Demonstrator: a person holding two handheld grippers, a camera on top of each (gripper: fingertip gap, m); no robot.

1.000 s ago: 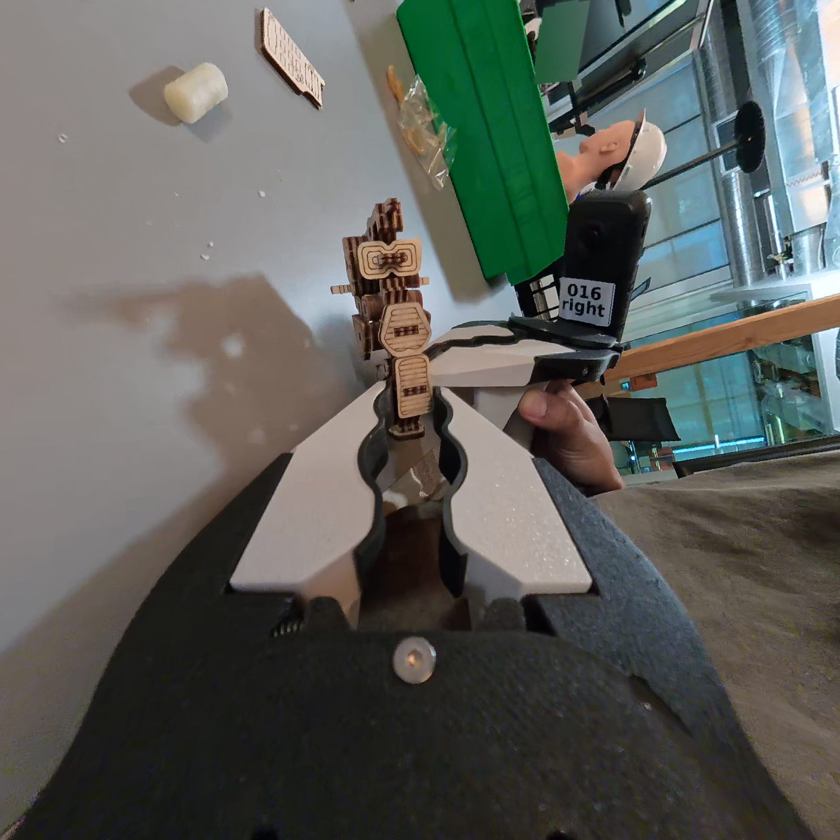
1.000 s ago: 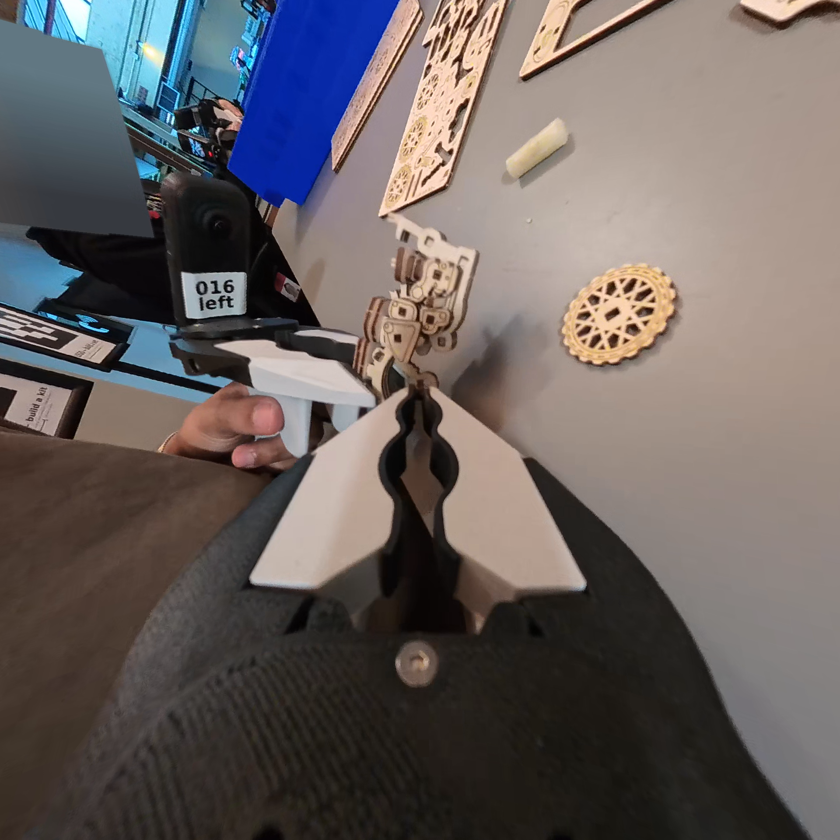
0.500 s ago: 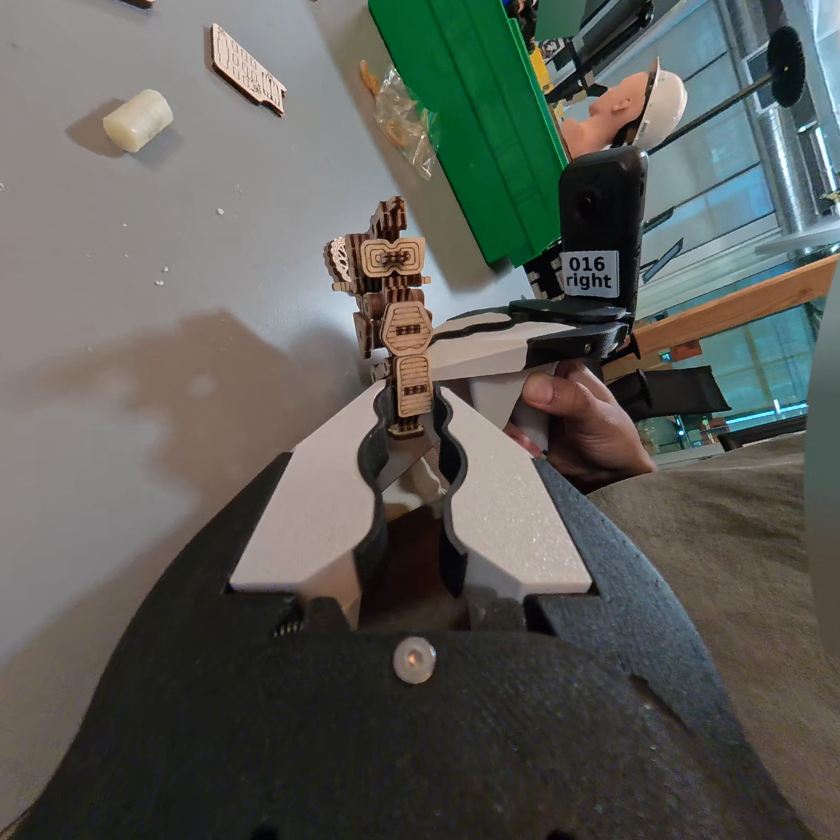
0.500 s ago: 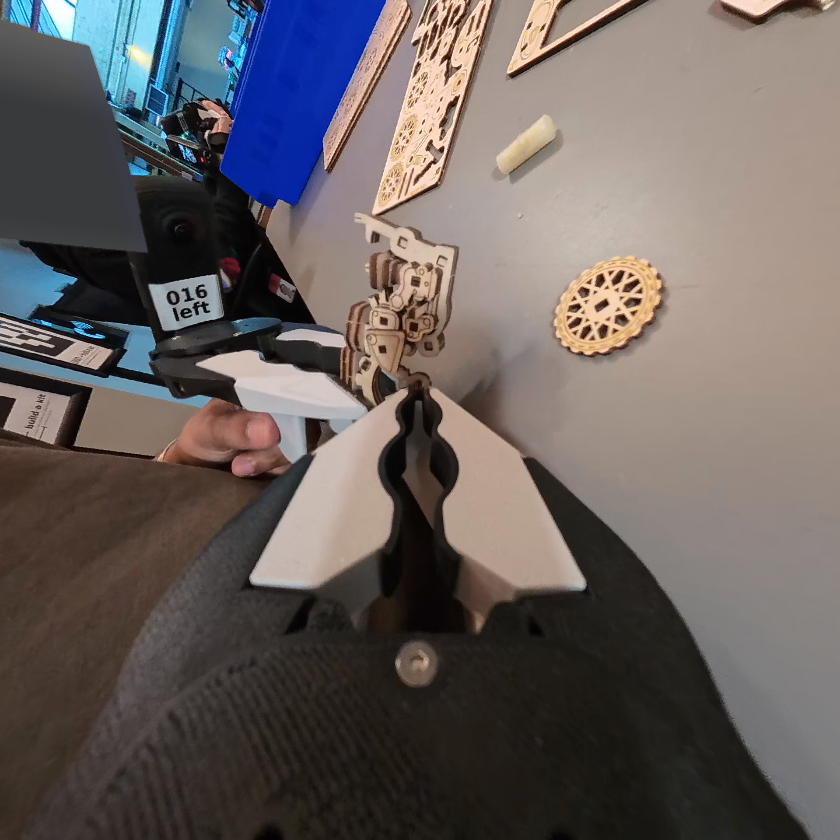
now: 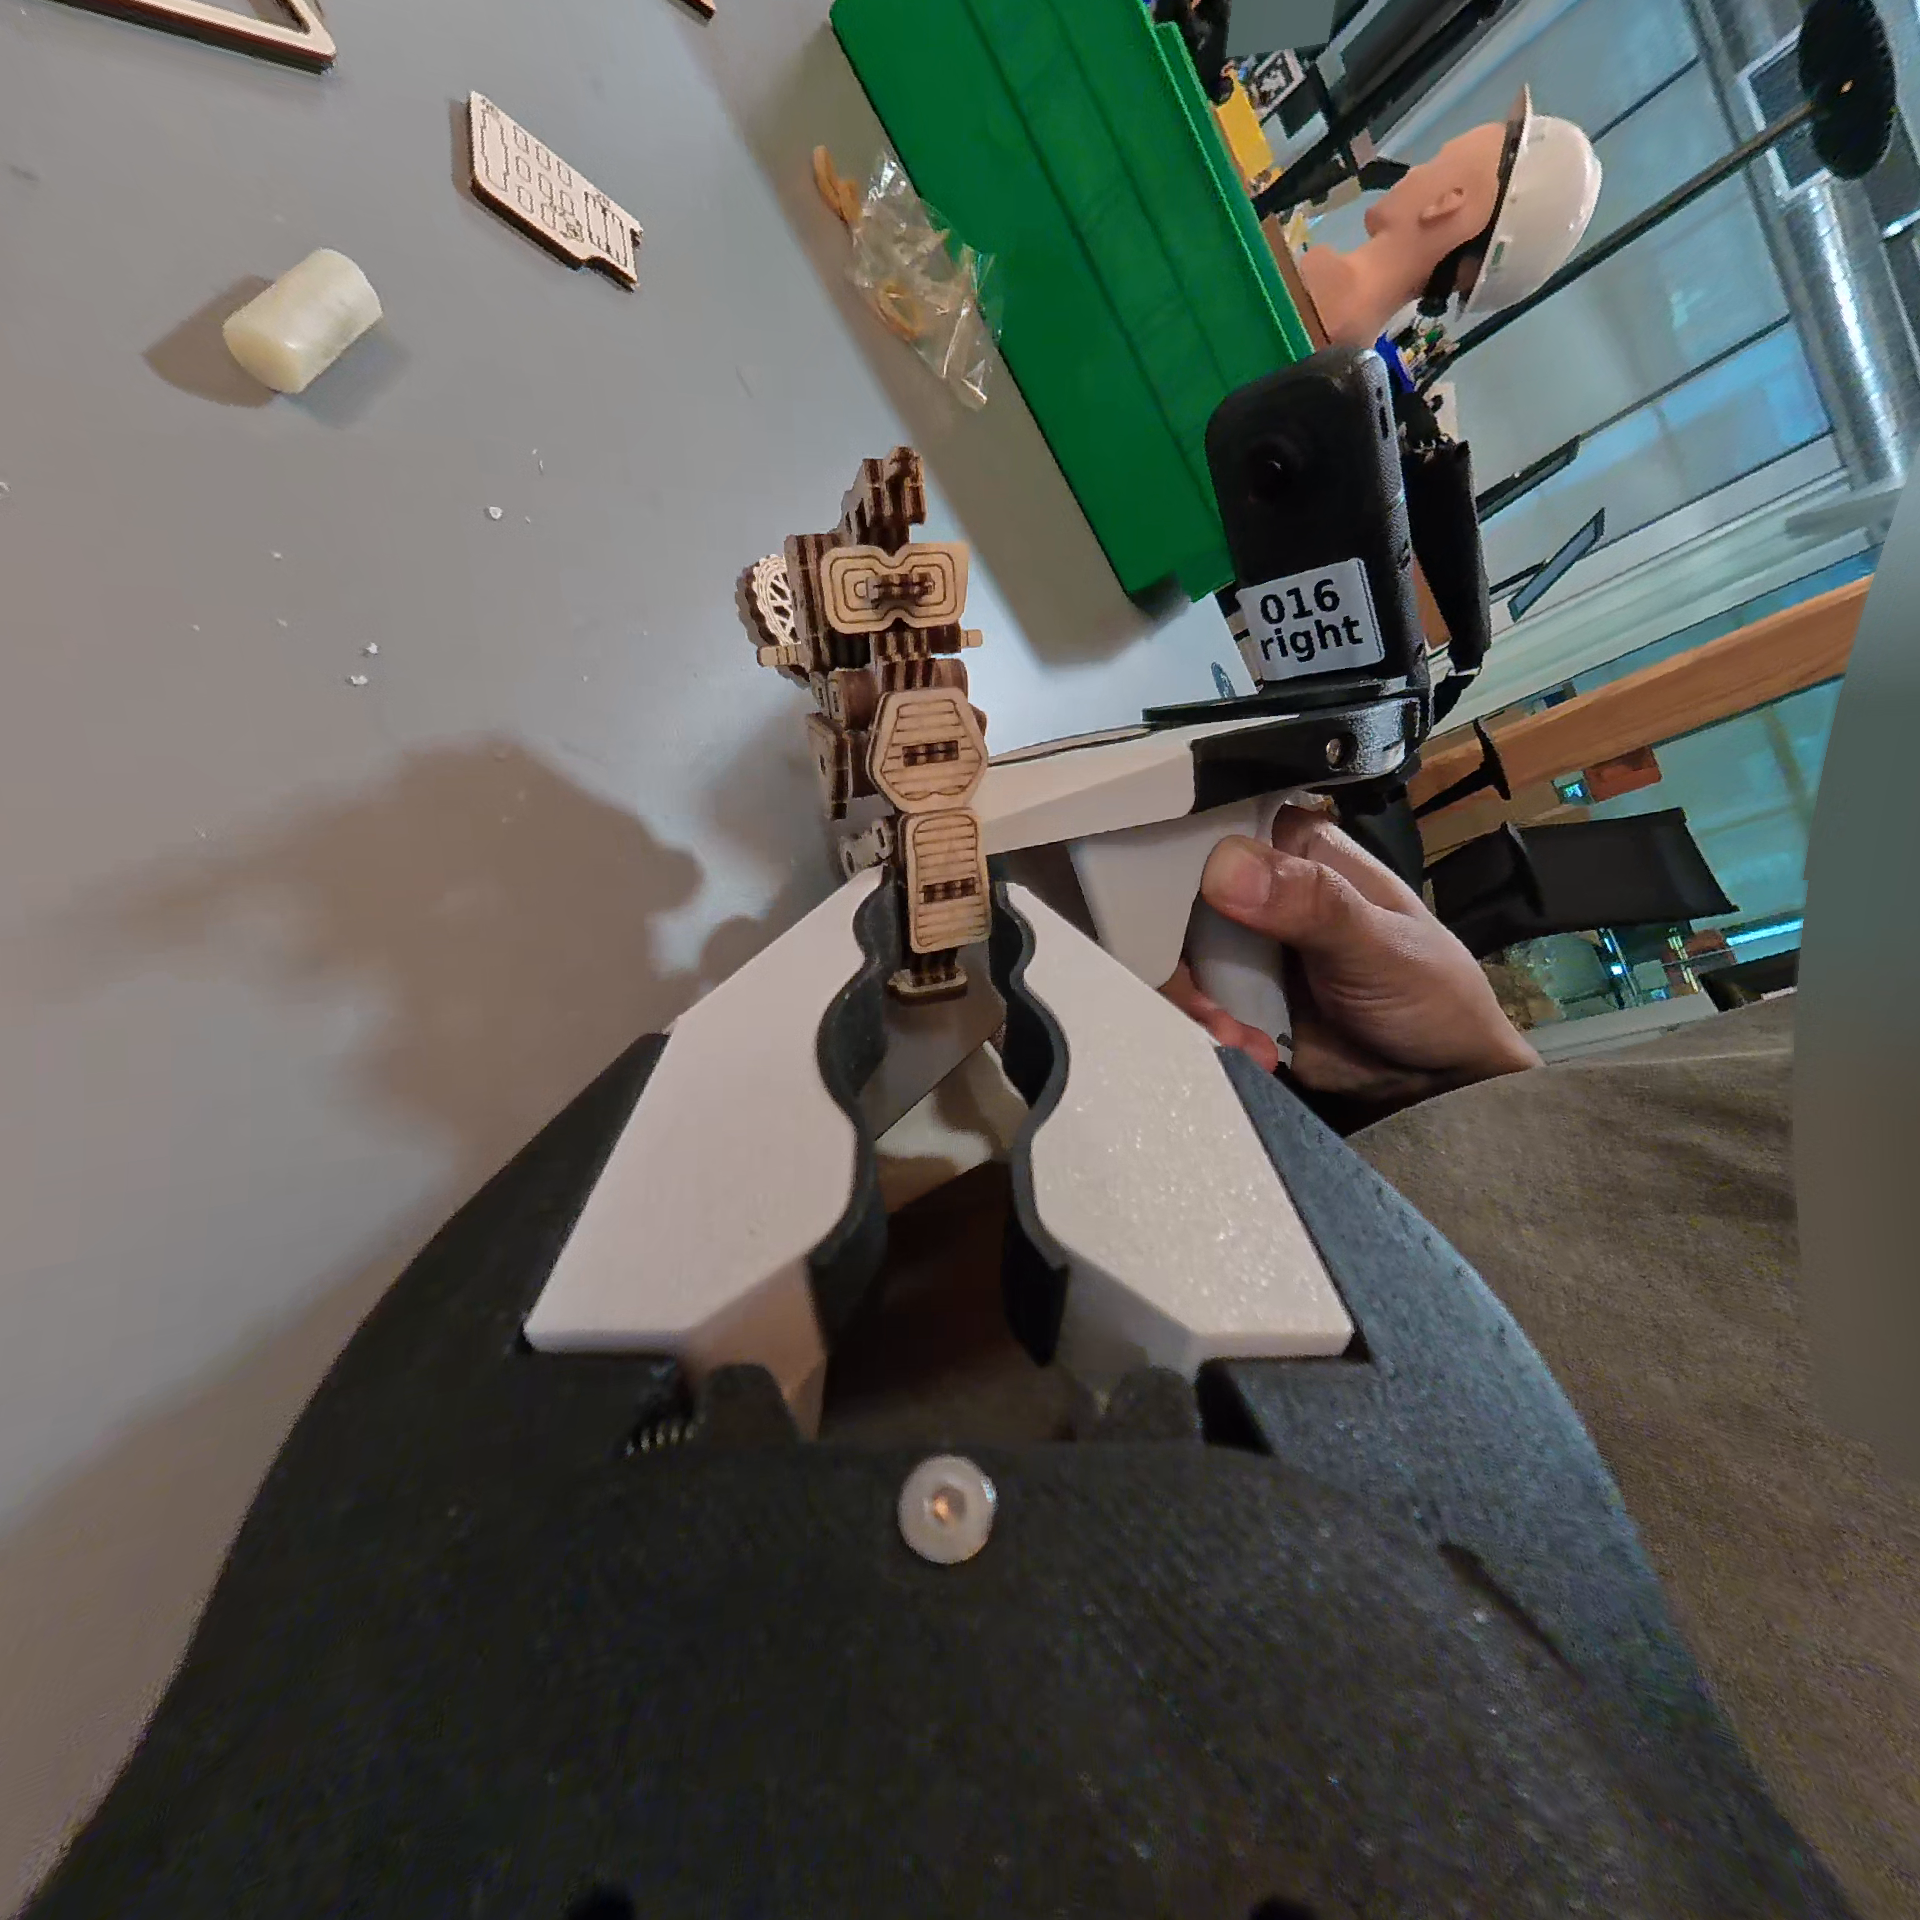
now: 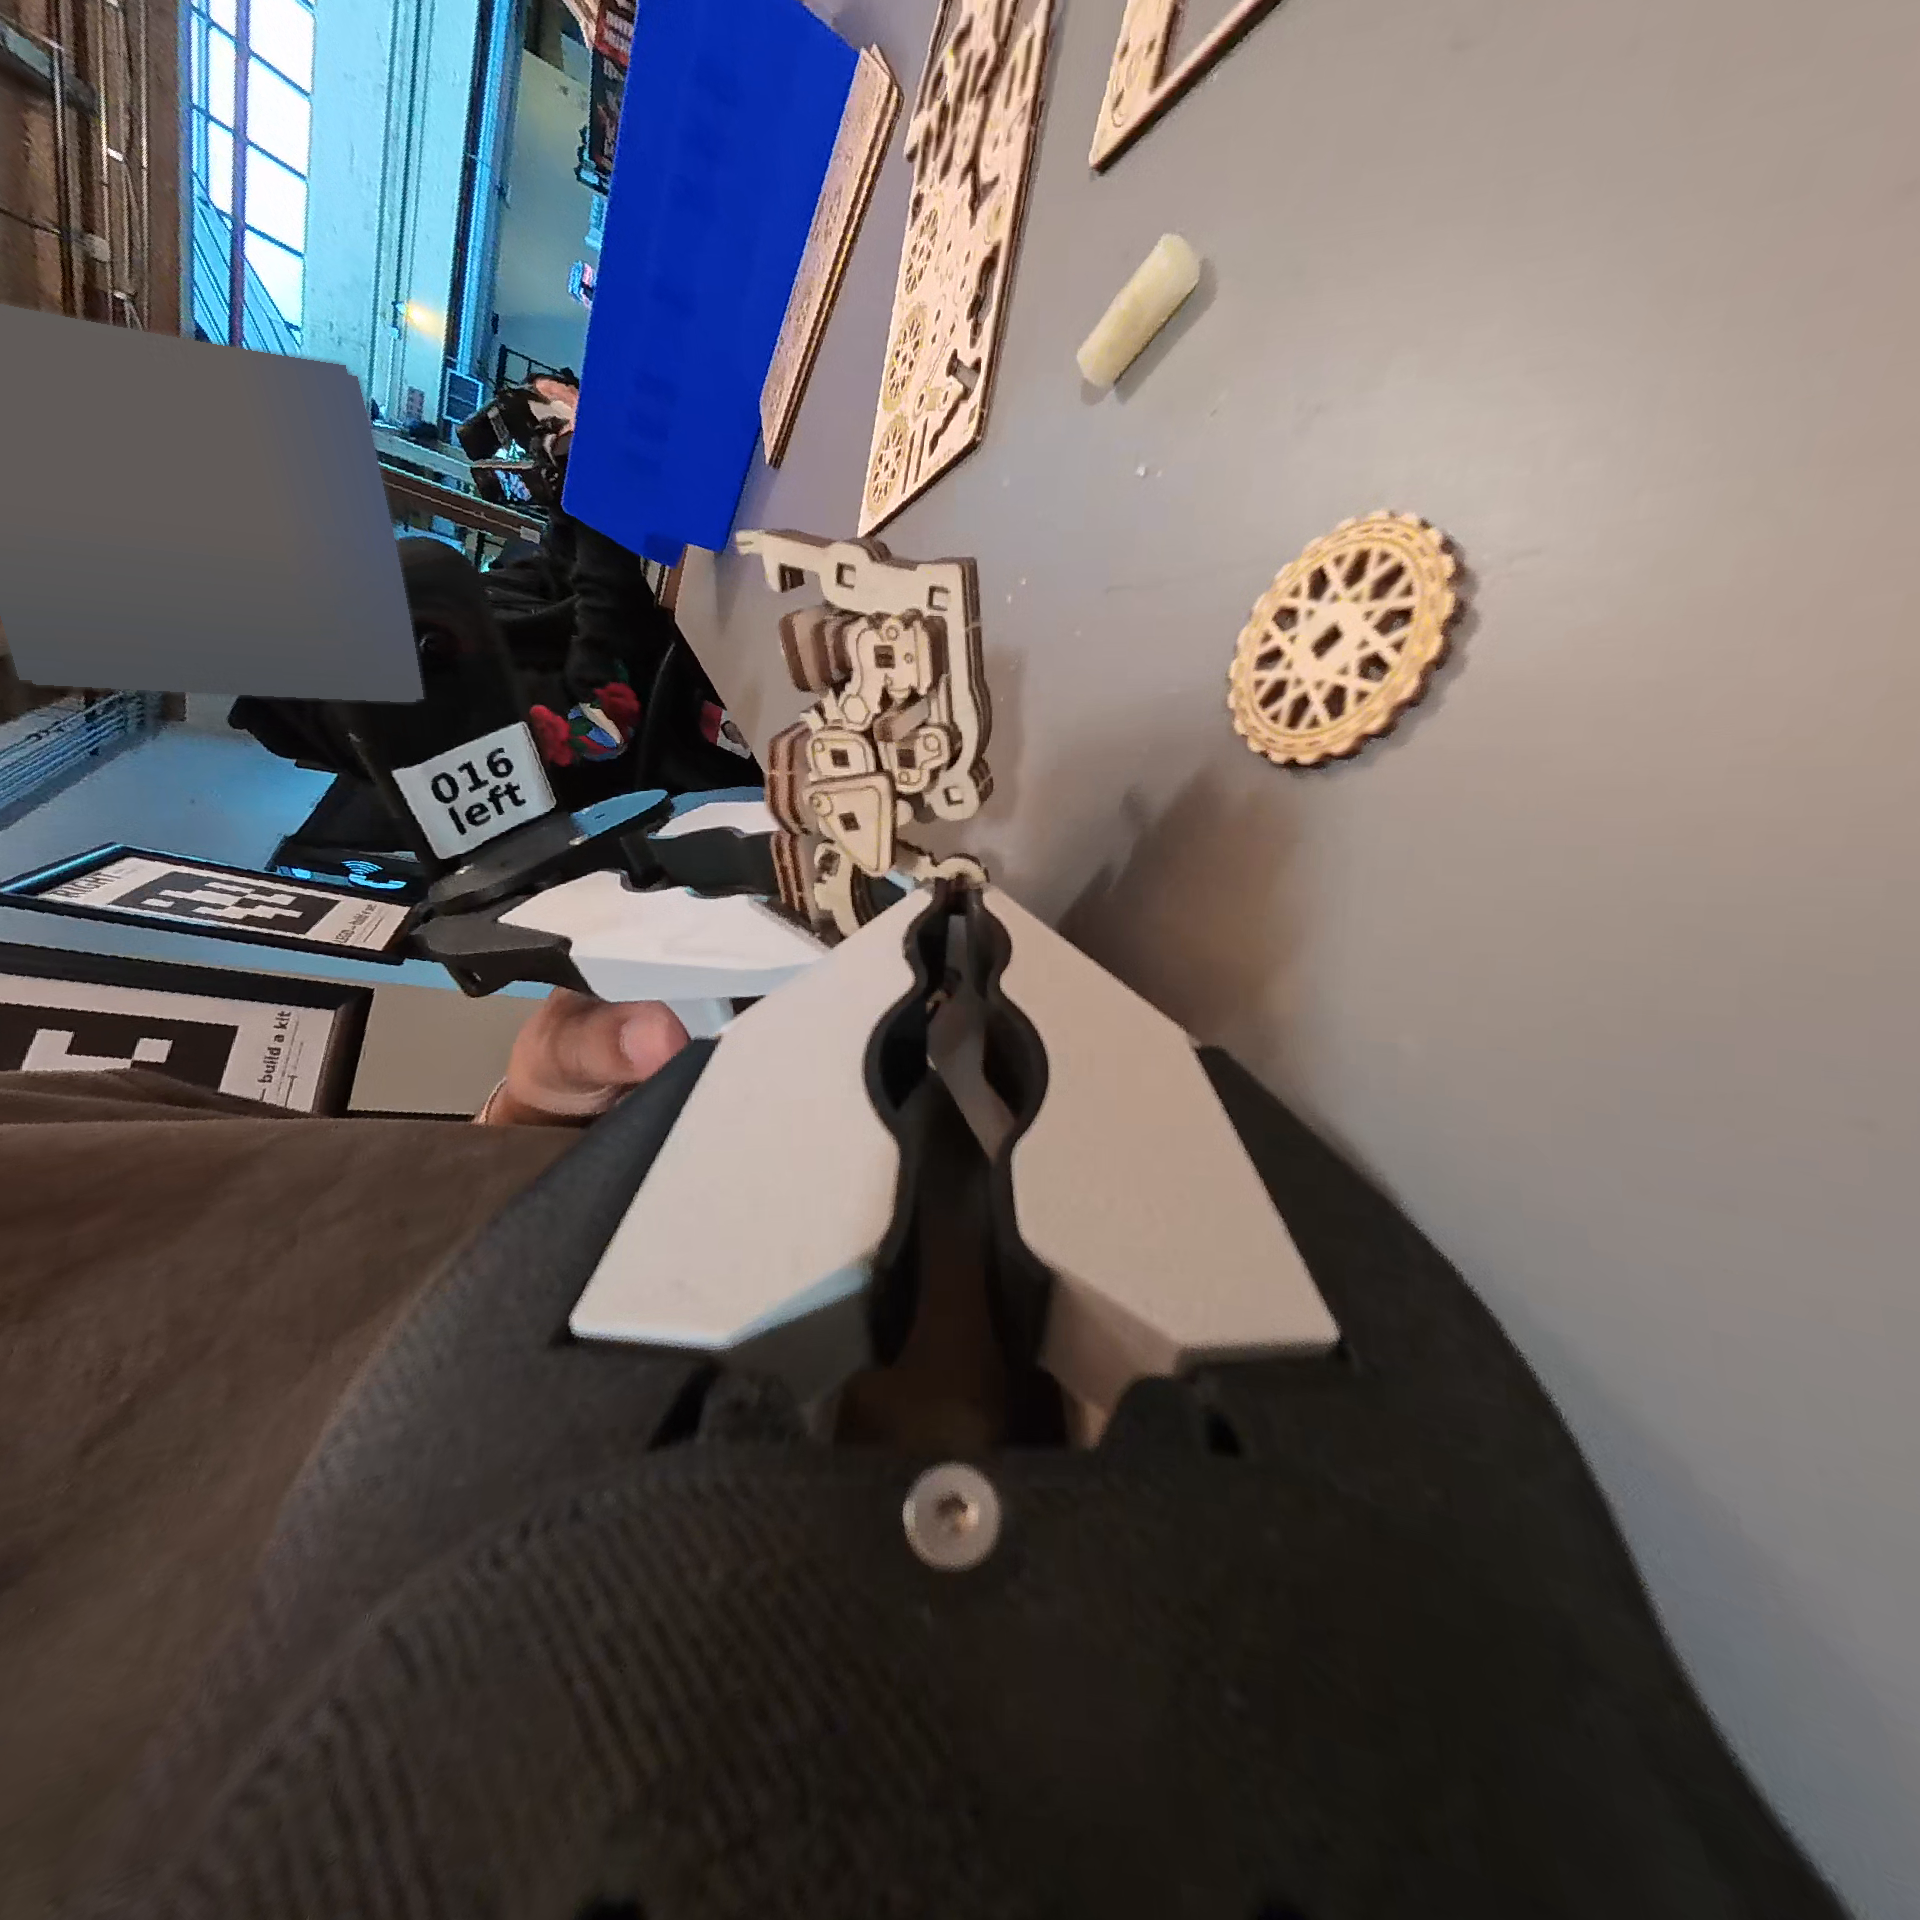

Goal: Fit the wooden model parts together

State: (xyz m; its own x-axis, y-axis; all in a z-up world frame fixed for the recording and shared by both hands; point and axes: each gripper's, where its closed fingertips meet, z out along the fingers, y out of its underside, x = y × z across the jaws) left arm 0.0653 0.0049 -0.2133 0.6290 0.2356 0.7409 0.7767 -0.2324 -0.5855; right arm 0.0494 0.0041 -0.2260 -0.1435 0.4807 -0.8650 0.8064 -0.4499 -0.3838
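- Left gripper (image 5: 940,935) jaws clamped on lower end of the model (image 5: 894,675), held up off the table (image 5: 312,831).
- Right gripper (image 6: 951,899) jaws pinched together on a thin tab at the model's (image 6: 883,717) bottom edge.
- Step: seating that small part into the model, likely mid-press.
- Next: push straight along the slot, left holding steady; no twisting.
- Loose gear (image 6: 1345,639), part sheet (image 6: 935,270) lie well apart on the table.
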